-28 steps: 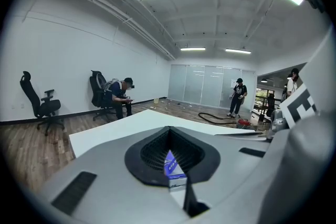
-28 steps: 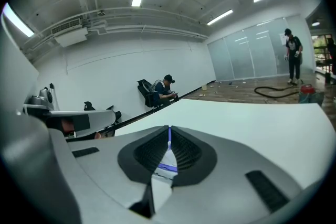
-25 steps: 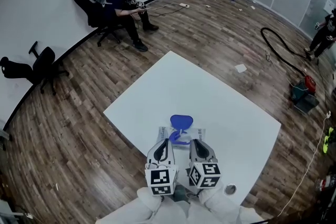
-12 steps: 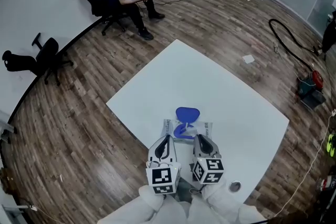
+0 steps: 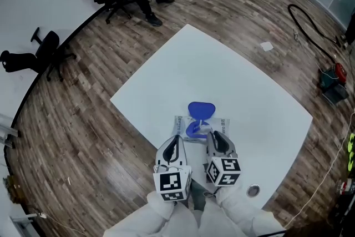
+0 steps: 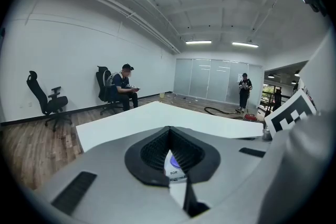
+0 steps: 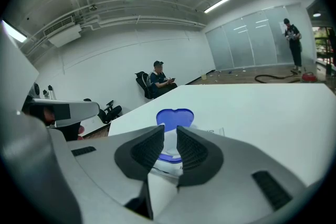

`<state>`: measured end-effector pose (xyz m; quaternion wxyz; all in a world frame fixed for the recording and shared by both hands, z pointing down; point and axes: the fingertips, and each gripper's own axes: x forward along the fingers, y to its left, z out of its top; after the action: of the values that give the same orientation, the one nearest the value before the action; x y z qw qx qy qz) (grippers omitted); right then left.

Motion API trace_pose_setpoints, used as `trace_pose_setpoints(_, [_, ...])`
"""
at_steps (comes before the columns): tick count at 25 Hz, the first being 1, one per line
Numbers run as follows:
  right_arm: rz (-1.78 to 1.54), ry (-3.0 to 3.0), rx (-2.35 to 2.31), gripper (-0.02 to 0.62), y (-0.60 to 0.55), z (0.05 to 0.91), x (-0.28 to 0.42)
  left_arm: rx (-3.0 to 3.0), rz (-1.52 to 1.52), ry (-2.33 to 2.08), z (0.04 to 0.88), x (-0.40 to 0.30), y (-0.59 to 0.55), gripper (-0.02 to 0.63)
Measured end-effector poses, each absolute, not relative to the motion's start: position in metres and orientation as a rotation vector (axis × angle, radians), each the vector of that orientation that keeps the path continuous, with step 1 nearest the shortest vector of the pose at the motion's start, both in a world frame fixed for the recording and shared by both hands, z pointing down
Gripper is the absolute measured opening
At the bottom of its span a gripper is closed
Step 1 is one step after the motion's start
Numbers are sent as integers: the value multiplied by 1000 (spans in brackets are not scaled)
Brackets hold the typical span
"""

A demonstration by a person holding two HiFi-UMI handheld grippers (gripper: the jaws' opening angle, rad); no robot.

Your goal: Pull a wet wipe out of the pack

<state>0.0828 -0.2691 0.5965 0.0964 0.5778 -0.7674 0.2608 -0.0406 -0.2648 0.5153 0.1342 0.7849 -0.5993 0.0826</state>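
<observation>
Both at edge of wipe pack [image 5: 222, 124]: left tongs [image 5: 177, 140] pressed together, right tongs [image 5: 214, 136] opening, gripping nothing.

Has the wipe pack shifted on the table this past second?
No. The wipe pack keeps its place by the table's near edge; only the camera moved.
</observation>
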Motion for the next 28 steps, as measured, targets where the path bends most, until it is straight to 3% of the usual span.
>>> trace_pose_setpoints(28, [892,-2192,1586,118,-293,628,69,2186,286,-1715,549,-52,-273,-3])
